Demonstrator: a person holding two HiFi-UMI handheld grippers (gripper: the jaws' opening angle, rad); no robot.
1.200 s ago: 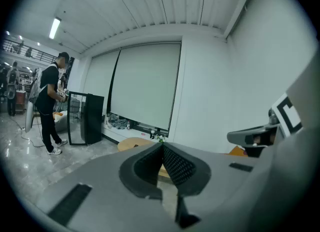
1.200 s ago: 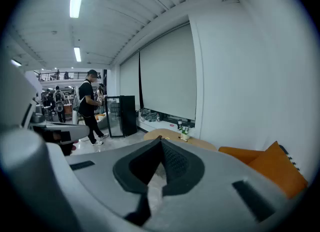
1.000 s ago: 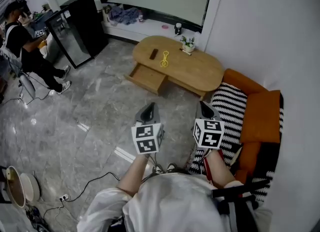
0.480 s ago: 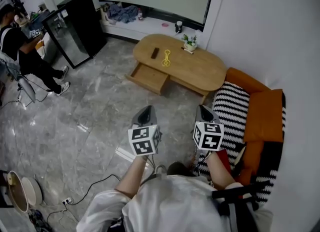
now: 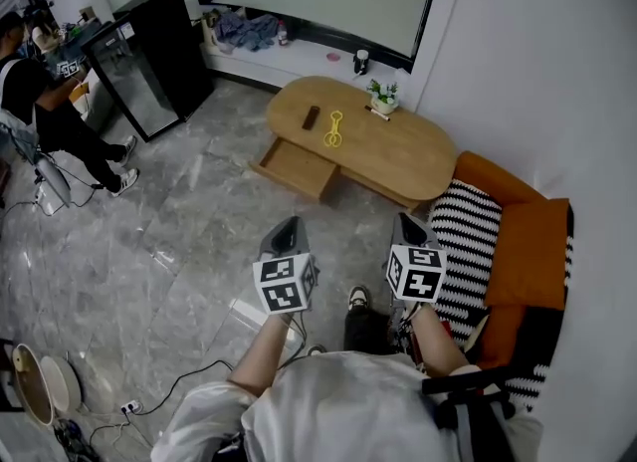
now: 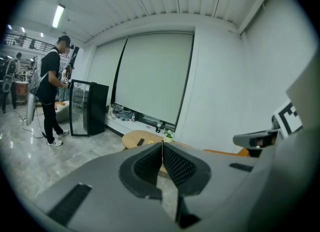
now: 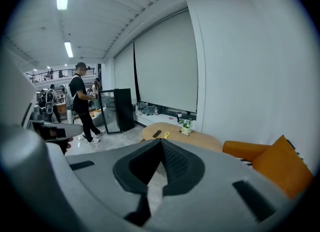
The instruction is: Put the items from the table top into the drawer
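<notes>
An oval wooden coffee table (image 5: 388, 156) stands across the room, its drawer (image 5: 294, 166) pulled open at the front. On its top lie a dark remote (image 5: 311, 117), a yellow looped object (image 5: 333, 128), a red pen (image 5: 377, 113) and a small potted plant (image 5: 384, 98). My left gripper (image 5: 286, 234) and right gripper (image 5: 404, 228) hang side by side well short of the table, both shut with nothing between the jaws. The table (image 7: 182, 137) shows far beyond the right gripper (image 7: 161, 141); the left gripper (image 6: 162, 144) also points at the table (image 6: 134, 138).
An orange sofa (image 5: 523, 251) with a striped cushion (image 5: 466, 241) stands at right. A black glass-door cabinet (image 5: 149, 52) is at the back left, with a person (image 5: 50, 107) beside it. A cable and power strip (image 5: 164, 385) lie on the marble floor at left.
I have stepped toward the table; a shoe now shows between the grippers. Both grippers have advanced with me and stay shut.
</notes>
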